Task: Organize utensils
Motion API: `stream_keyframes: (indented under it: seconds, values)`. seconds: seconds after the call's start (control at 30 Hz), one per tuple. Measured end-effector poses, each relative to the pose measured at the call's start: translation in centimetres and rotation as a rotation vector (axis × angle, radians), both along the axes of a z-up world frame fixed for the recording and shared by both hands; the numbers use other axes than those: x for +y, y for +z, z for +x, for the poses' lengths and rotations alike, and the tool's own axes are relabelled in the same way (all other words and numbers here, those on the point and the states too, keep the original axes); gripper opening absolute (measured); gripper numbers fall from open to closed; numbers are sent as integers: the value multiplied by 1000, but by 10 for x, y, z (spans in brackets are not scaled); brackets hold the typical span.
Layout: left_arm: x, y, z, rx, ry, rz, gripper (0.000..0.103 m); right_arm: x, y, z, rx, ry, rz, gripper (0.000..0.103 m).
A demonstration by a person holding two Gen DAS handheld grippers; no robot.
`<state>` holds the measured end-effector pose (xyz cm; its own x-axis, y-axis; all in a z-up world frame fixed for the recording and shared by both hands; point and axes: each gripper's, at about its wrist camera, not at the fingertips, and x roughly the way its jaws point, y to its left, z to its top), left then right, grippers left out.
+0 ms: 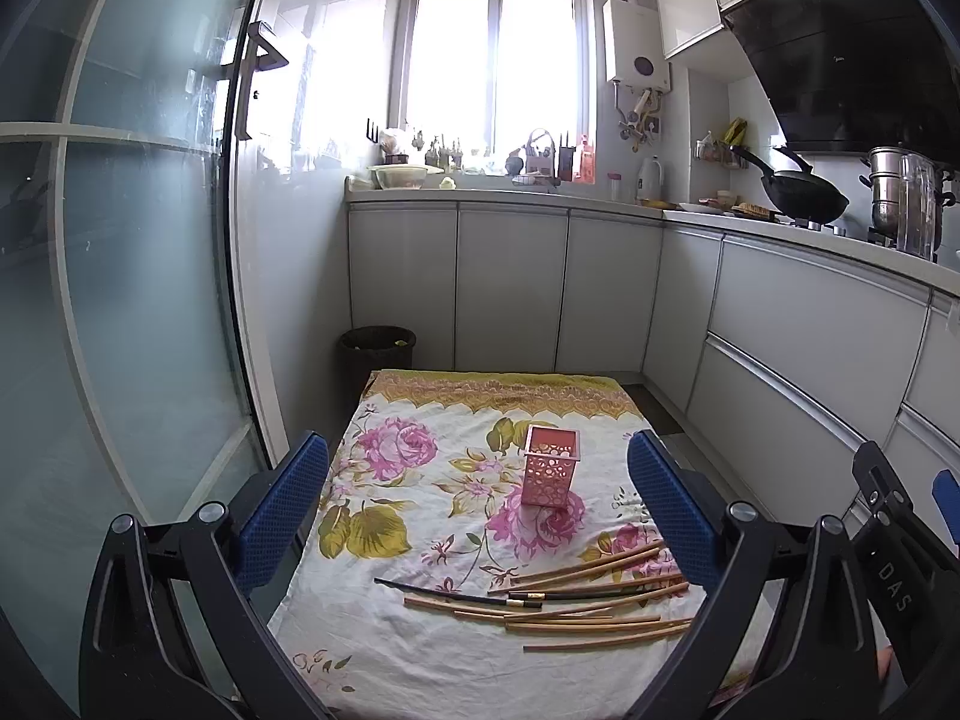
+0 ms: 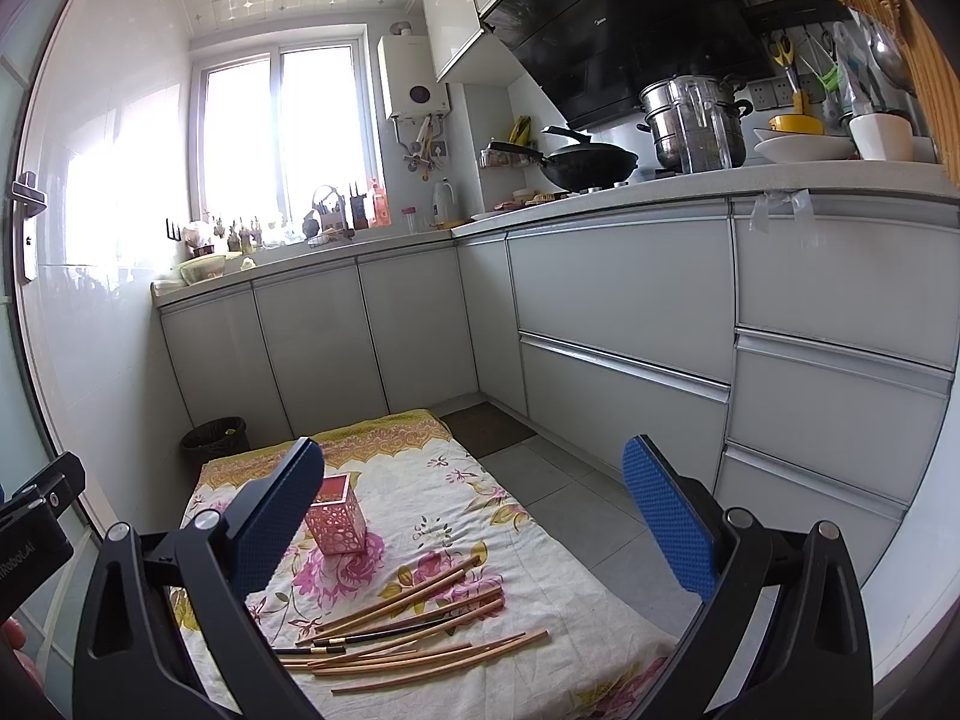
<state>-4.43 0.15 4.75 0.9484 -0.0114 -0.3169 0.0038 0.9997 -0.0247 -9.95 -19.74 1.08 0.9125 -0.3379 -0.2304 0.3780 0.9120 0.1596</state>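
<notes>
A pink perforated holder (image 1: 551, 466) stands upright on a floral cloth (image 1: 420, 516) laid on the floor. Several wooden chopsticks (image 1: 600, 606) and a dark pair (image 1: 456, 594) lie loose on the cloth in front of the holder. My left gripper (image 1: 480, 510) is open and empty, held above the cloth's near end. In the right wrist view the holder (image 2: 336, 522) sits just right of the left finger, with the chopsticks (image 2: 414, 630) below it. My right gripper (image 2: 480, 516) is open and empty above the cloth (image 2: 540, 570).
A dark waste bin (image 1: 378, 351) stands beyond the cloth's far left corner. White cabinets (image 1: 510, 288) run along the back and right. A glass door (image 1: 138, 300) lies to the left. A dark mat (image 2: 486, 426) lies on the grey floor tiles right of the cloth.
</notes>
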Motion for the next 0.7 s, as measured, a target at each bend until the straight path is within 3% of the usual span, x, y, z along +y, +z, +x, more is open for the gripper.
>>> stream_keyframes:
  seconds: [0.7]
  values:
    - [-6, -8, 7, 29, -20, 2, 96, -5, -4, 2, 19, -10, 8, 97]
